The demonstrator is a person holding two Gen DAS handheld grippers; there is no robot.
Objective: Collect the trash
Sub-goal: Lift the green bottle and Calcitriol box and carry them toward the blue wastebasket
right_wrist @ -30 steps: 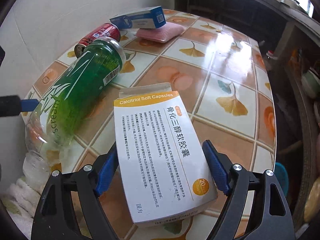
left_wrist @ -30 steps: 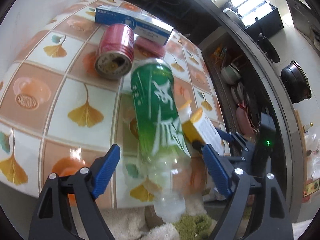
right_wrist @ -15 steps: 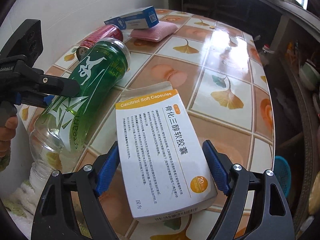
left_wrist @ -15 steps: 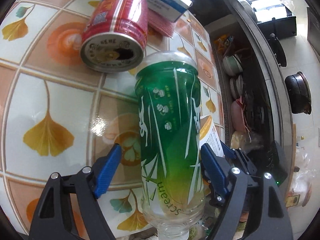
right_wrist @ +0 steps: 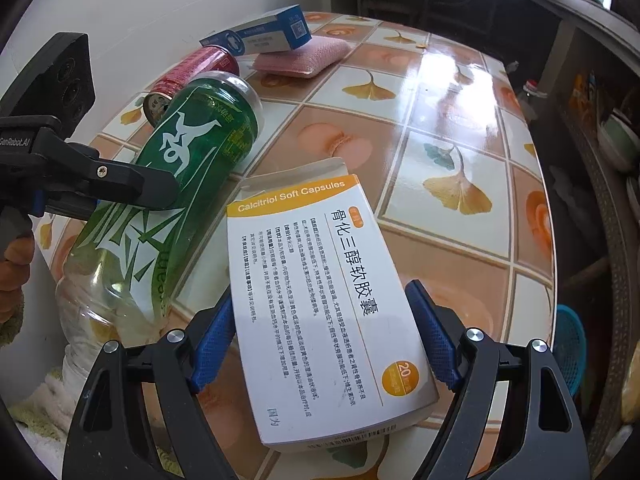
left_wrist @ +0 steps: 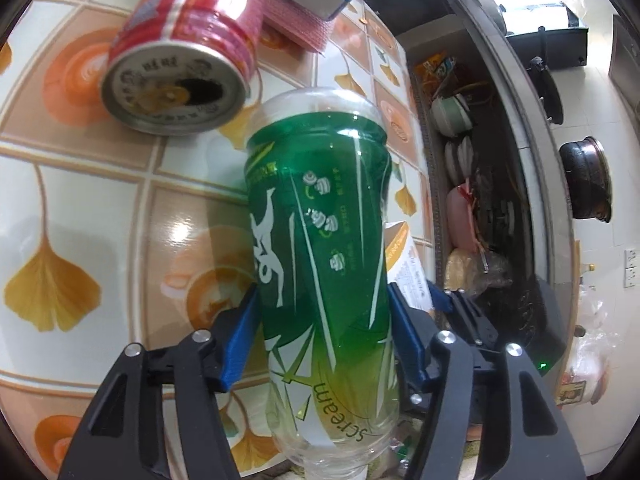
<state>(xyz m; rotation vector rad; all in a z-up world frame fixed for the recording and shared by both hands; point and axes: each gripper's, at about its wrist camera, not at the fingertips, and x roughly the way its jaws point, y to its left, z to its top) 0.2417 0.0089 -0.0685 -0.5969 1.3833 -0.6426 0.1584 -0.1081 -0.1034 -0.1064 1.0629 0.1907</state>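
Note:
A green plastic bottle (left_wrist: pixel 320 220) lies on the tiled table (right_wrist: pixel 460 120), its clear neck end past the near edge. My left gripper (left_wrist: pixel 322 320) straddles its lower body. The jaws are closing, and both blue pads (left_wrist: pixel 244 332) lie against the bottle's sides. From the right wrist view the bottle (right_wrist: pixel 192 160) has a left finger (right_wrist: pixel 120 184) across it. My right gripper (right_wrist: pixel 324 340) is shut on a white and orange capsule box (right_wrist: pixel 312 280), held above the table beside the bottle. A red can (left_wrist: pixel 184 60) lies on its side just beyond the bottle.
A blue and white carton (right_wrist: pixel 260 34) rests on a pink sponge (right_wrist: pixel 304 58) at the table's far side, near the white wall (right_wrist: pixel 160 8). Shelves with bowls (left_wrist: pixel 452 116) stand to the right. A blue basket (right_wrist: pixel 568 348) sits low right. A towel (right_wrist: pixel 48 400) lies below the near edge.
My left gripper moved forward and down along the bottle, and its jaws narrowed from wide apart to touching the bottle's sides. The right gripper and its box stayed put.

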